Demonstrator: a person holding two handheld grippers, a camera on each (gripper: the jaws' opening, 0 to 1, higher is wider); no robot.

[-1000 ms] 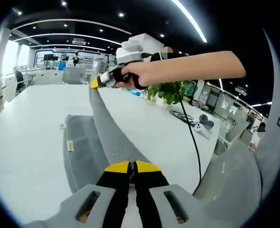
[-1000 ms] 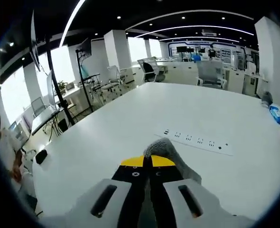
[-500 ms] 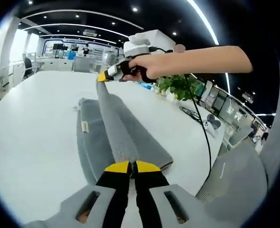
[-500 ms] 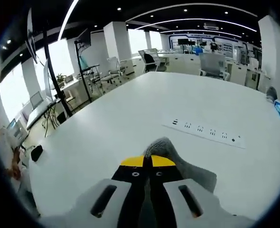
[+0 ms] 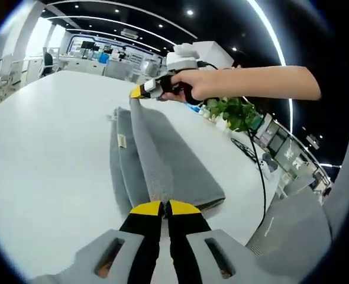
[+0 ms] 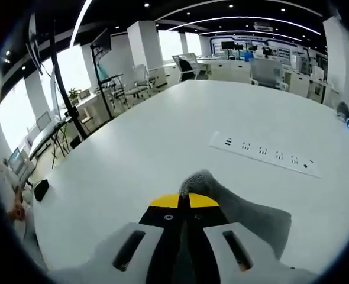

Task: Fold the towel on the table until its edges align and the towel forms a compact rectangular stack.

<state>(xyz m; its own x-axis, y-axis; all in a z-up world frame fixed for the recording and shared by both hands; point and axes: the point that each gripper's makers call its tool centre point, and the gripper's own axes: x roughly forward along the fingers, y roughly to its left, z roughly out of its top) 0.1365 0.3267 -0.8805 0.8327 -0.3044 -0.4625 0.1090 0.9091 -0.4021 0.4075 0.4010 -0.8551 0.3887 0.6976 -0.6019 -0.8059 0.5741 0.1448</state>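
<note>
Jaws of both my left gripper (image 5: 165, 207) and right gripper (image 5: 140, 92) are pinching the towel (image 5: 162, 160), stretching its lifted edge lengthwise above the table (image 5: 44, 148).

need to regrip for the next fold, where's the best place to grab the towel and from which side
Grip the towel at its corners on one long edge, as both grippers do: left gripper shut on the near corner, right gripper on the far. Come from the table side, along the cloth plane, since the flat layers give thin edges only there.
</note>
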